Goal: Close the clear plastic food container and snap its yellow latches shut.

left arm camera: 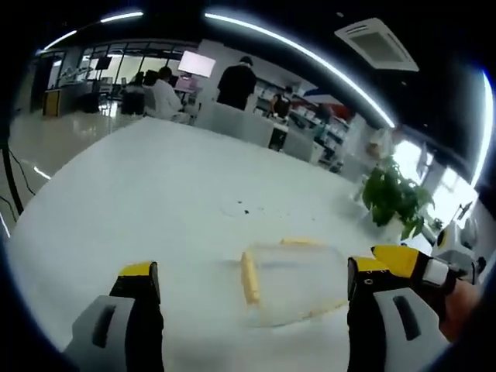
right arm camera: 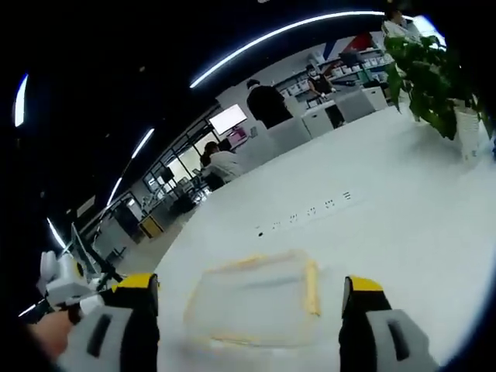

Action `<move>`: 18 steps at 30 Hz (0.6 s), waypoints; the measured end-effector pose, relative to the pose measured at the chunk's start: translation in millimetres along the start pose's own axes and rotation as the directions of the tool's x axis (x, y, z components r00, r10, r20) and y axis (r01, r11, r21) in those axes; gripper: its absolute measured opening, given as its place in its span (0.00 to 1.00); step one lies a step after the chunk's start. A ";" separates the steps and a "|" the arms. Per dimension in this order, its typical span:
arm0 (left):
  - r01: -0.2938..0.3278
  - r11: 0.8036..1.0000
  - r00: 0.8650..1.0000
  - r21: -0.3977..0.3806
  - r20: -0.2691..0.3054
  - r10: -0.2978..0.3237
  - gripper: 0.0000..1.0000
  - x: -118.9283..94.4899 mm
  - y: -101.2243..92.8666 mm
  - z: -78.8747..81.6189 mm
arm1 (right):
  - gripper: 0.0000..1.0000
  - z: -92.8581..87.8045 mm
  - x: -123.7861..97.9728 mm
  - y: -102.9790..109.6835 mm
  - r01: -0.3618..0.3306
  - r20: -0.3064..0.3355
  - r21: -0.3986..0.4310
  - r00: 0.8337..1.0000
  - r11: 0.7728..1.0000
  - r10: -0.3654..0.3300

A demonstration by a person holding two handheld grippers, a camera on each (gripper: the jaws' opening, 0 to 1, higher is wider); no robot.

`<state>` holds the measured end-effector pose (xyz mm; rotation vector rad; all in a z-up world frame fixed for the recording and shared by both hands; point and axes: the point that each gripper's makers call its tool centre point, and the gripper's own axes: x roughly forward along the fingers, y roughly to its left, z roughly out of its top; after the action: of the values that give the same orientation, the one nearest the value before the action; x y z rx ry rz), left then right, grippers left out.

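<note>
Both grippers, left and right, hung wide open over the clear container sitting on the white table, so I'd say press each yellow latch squarely.

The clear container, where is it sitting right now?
The clear container lies on the white table, ahead between the open left gripper's jaws; in the right gripper view it lies between the right gripper's.

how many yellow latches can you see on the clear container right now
3 in the left gripper view: one on the container's left side, one along its far edge, a blurred strip at its near right edge. A fourth may be hidden.
</note>
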<state>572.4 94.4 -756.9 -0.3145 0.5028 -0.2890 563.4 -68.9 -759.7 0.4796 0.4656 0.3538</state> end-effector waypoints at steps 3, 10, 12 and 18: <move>0.000 1.000 1.000 0.022 0.005 0.000 0.99 -19.9 -0.2 6.4 | 1.00 4.9 -21.2 4.1 -0.003 0.015 0.009 1.000 1.000 0.003; 0.037 0.997 0.999 0.068 0.000 -0.037 0.99 -71.6 -8.3 11.2 | 1.00 4.9 -71.5 18.5 -0.005 0.007 -0.052 1.000 0.999 0.005; 0.047 0.996 0.999 0.082 -0.002 -0.047 0.99 -88.9 -10.1 11.0 | 1.00 4.9 -88.8 26.5 -0.015 0.012 -0.056 1.000 0.998 0.016; 0.075 0.988 0.997 0.137 -0.018 -0.074 0.99 -142.3 -12.3 7.0 | 1.00 3.0 -143.6 42.2 -0.019 0.027 -0.114 0.999 0.993 0.022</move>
<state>454.3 133.8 -686.4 -0.1973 0.4816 -0.3966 435.7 -96.3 -686.7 0.3788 0.4106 0.3909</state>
